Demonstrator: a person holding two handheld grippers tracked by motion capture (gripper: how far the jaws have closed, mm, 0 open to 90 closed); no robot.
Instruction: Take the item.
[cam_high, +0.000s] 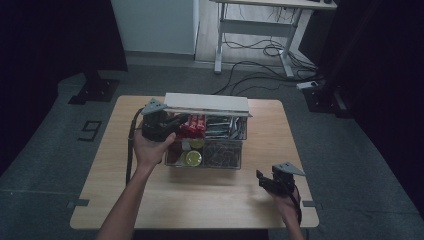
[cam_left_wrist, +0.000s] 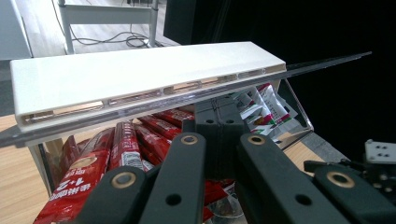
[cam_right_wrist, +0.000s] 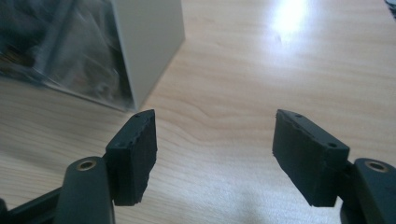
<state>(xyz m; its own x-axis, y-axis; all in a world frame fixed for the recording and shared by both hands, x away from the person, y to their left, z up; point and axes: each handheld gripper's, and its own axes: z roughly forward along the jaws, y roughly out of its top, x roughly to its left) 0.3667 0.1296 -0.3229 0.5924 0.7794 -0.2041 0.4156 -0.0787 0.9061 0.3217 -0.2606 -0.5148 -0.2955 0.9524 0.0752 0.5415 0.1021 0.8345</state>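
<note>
Both pairs of jaws differ: those of the right gripper (cam_right_wrist: 215, 156) stand wide apart with nothing but bare wood between them, while those of the left gripper (cam_left_wrist: 219, 128) are pressed together just under the lid's front edge; whether they pinch that edge cannot be made out. Nearest the person, in the high view, the right gripper (cam_high: 270, 179) hangs over the table (cam_high: 210, 200) close to its near right corner, well apart from the box. Farther in, the clear organizer box (cam_high: 227, 162) sits at the middle of the table, with yellow round items (cam_high: 192, 158) in its near left compartment. Behind them lie red sachets (cam_left_wrist: 100, 163), and white-and-red packets (cam_left_wrist: 264, 107) fill the far right part. The left gripper (cam_high: 170, 125) reaches in at the box's left side. Farthest back, the white lid (cam_left_wrist: 140, 77) stands raised, tilted over the contents.
</note>
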